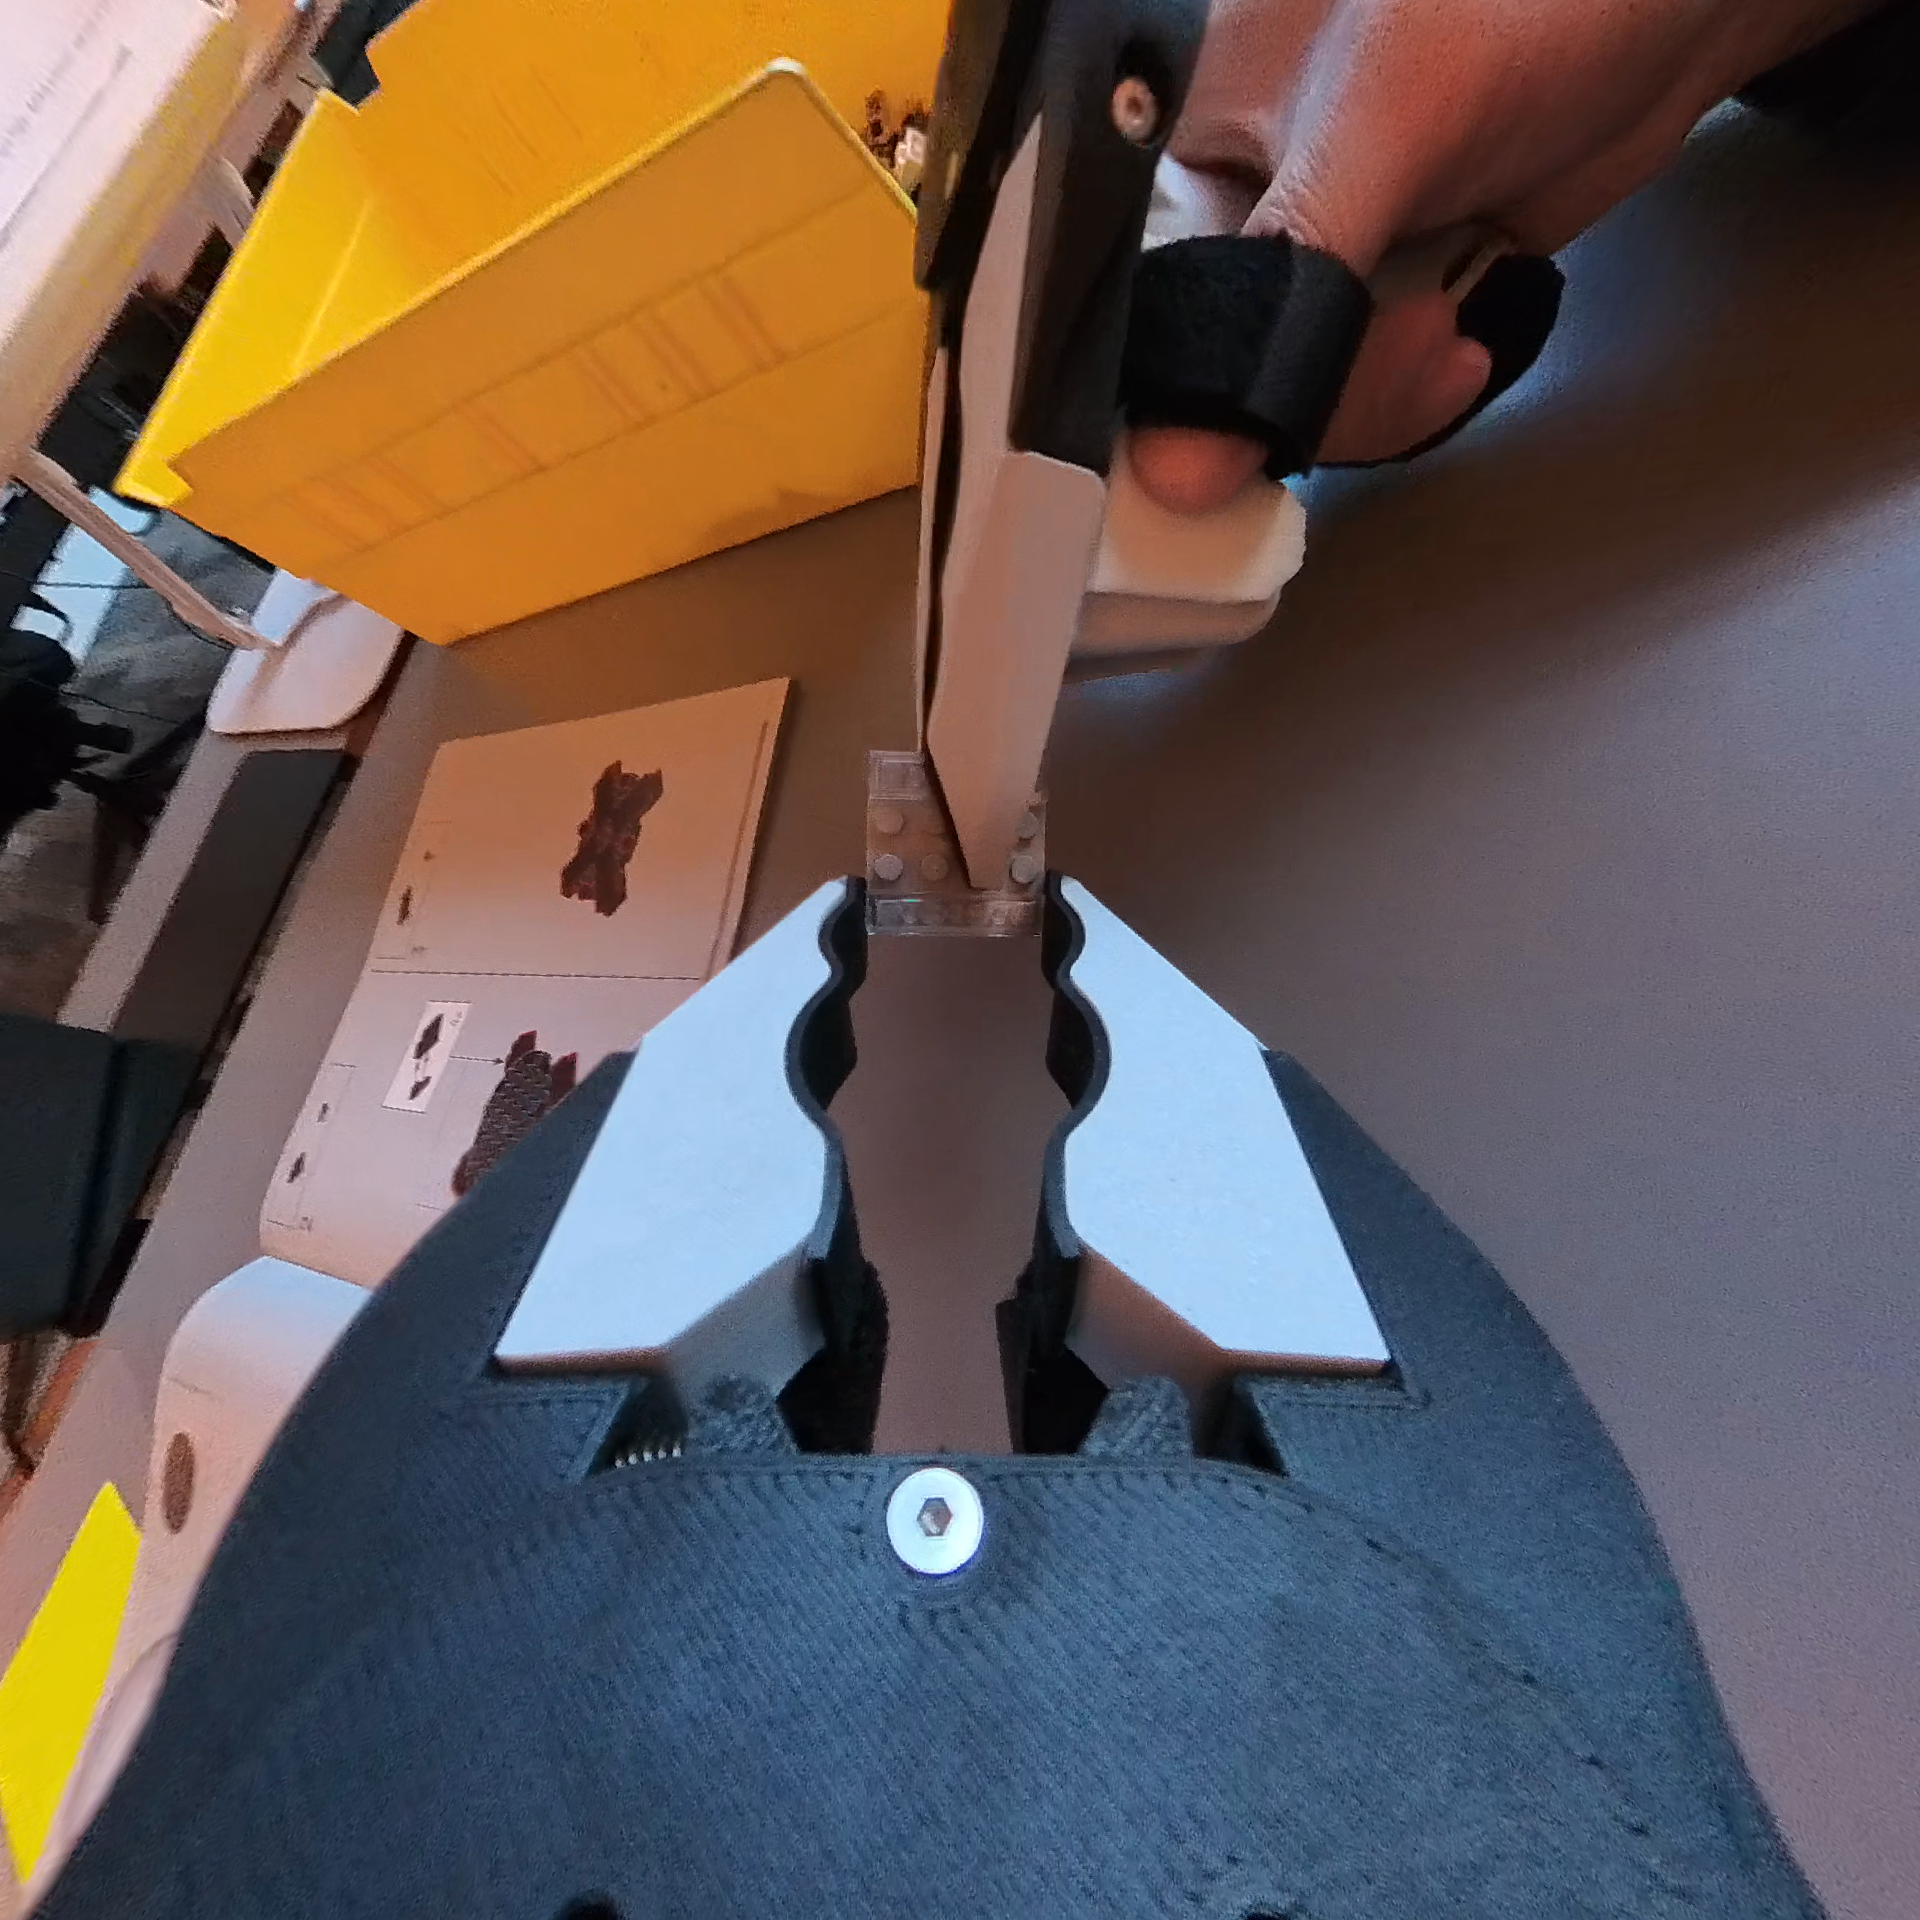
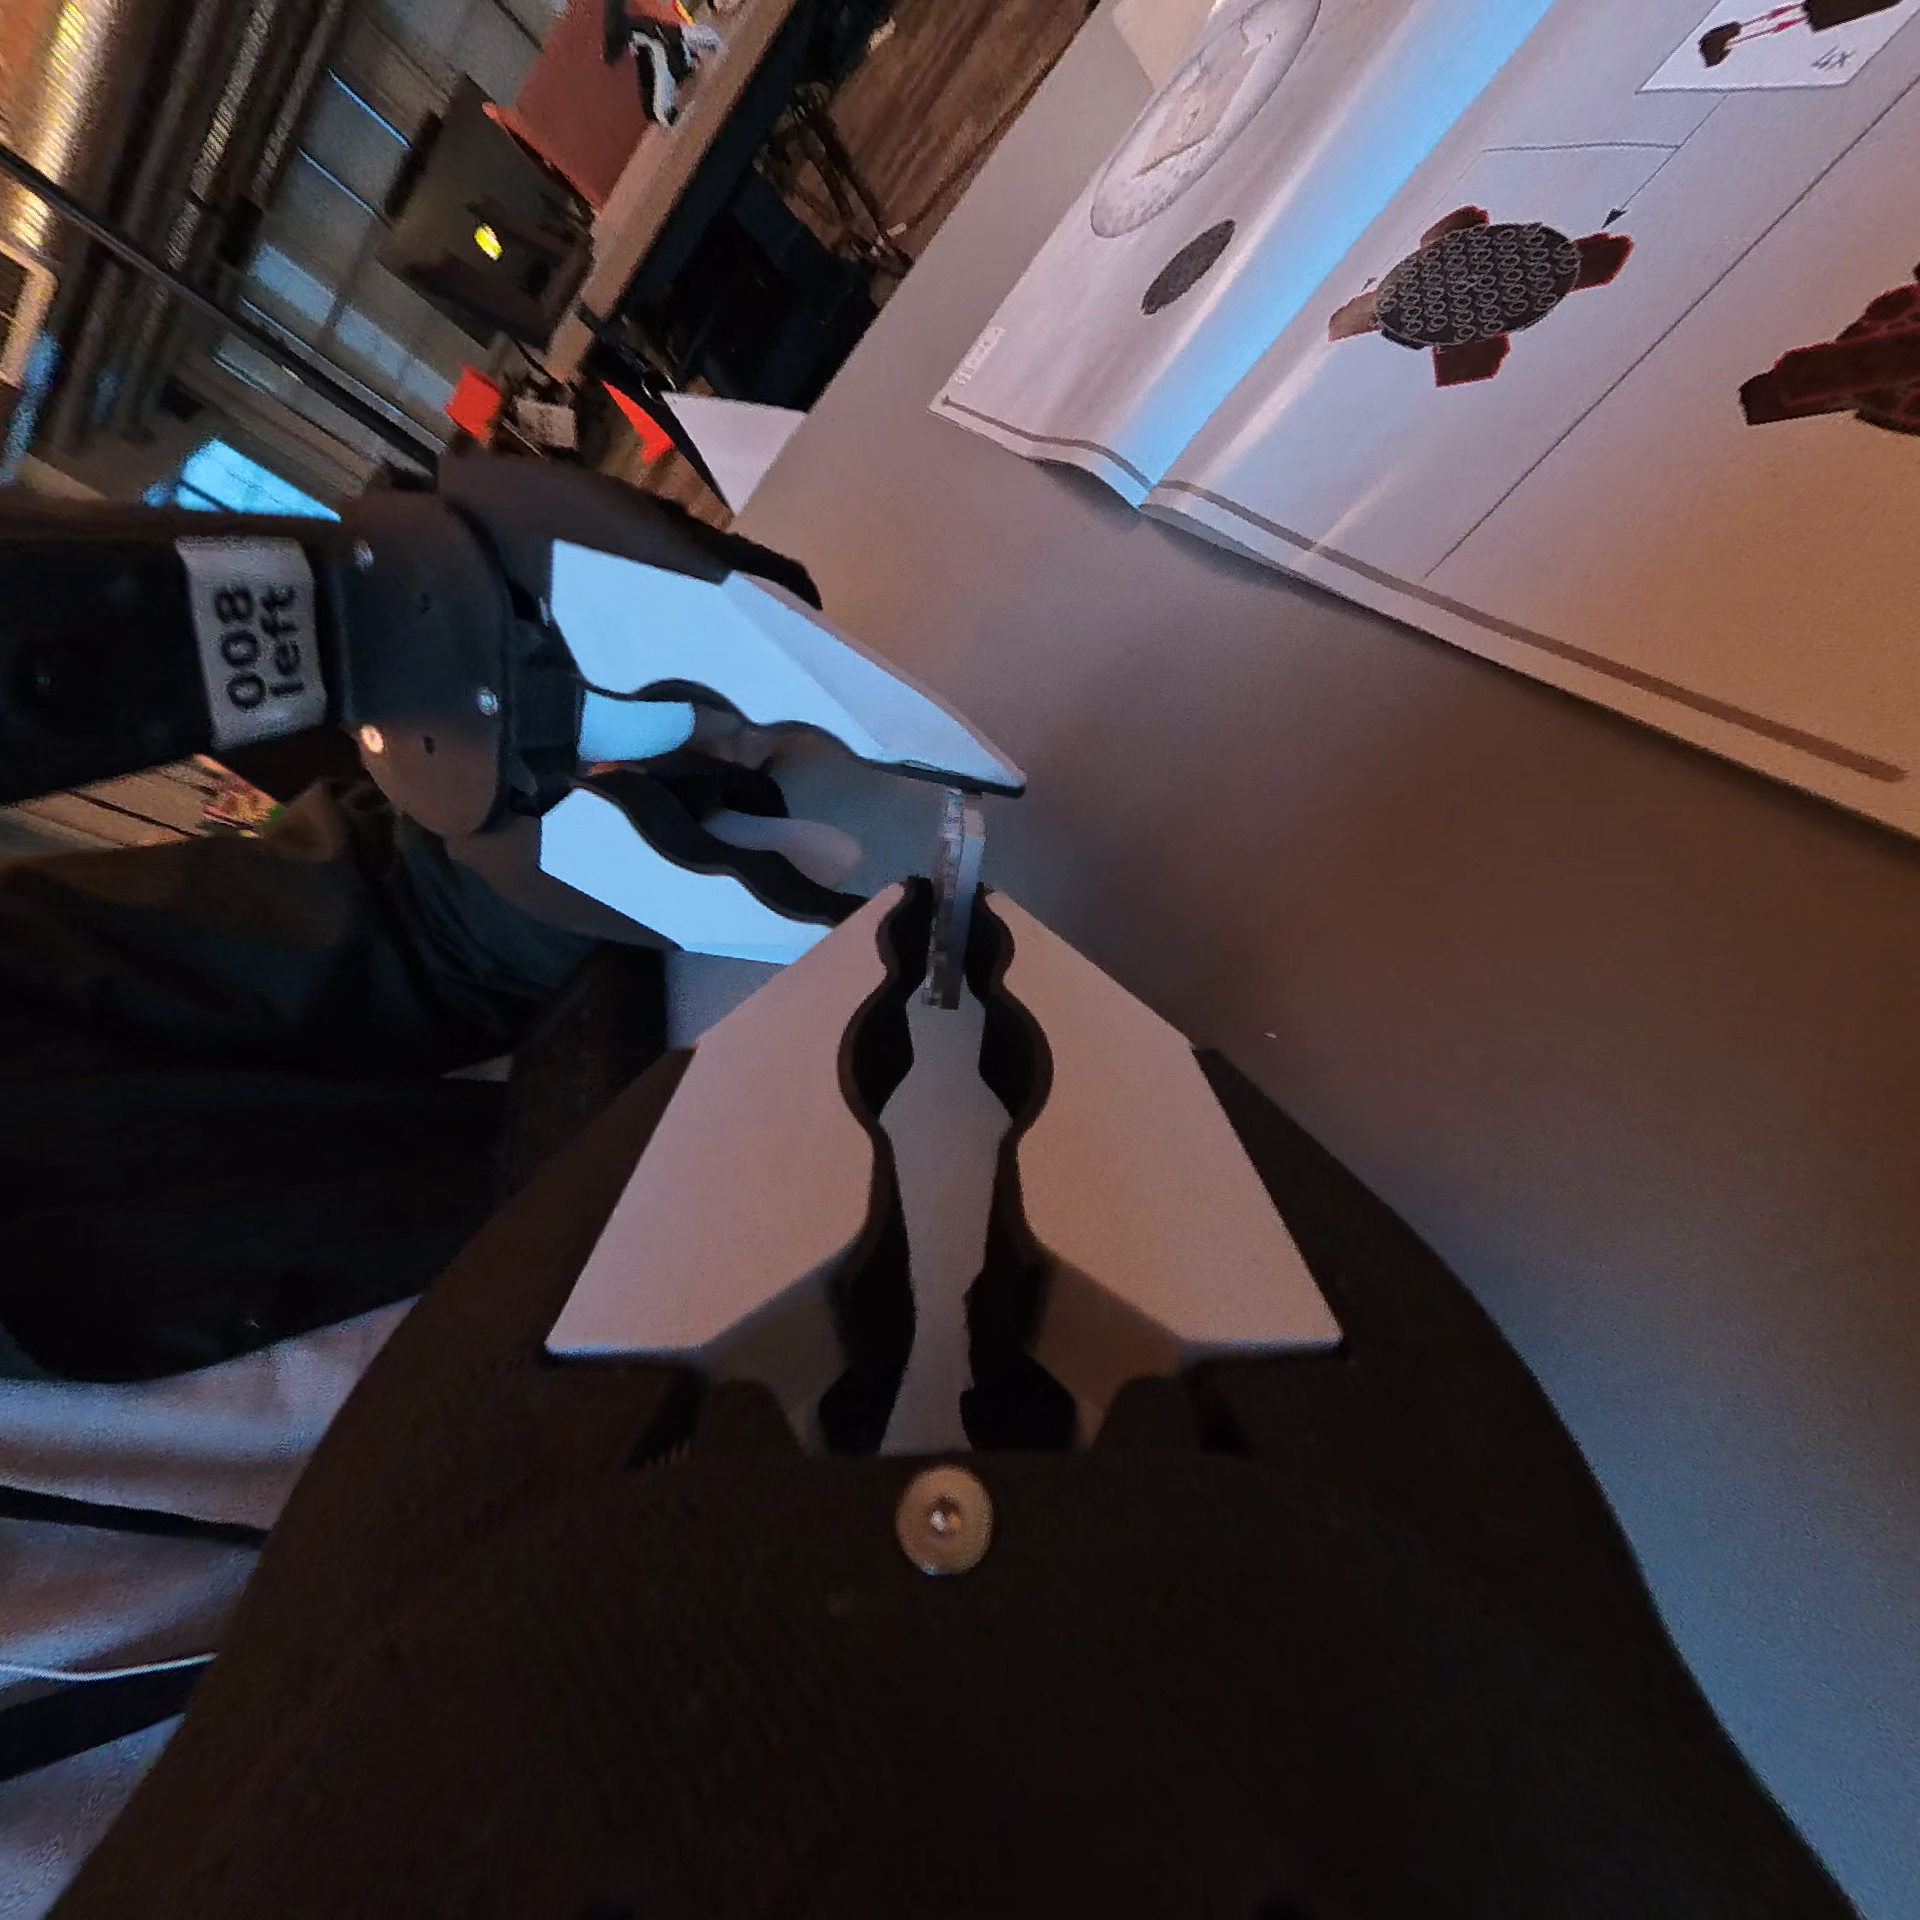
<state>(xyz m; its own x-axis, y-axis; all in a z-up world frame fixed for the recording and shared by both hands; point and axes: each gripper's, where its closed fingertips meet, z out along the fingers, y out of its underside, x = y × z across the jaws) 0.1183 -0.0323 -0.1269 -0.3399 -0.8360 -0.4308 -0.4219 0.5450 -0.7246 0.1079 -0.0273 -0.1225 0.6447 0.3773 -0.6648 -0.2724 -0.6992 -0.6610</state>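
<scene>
Left gripper clamped on clear studded plate edges | right gripper nearly closed, pinching same plate's faces | yellow bin far left, instruction booklet near left

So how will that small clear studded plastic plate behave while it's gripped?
The small clear studded plastic plate looks rigid, showing no bend between the left gripper and right gripper. Its thin edge probably makes it apt to twist. Its glossy surface may slip.
</scene>
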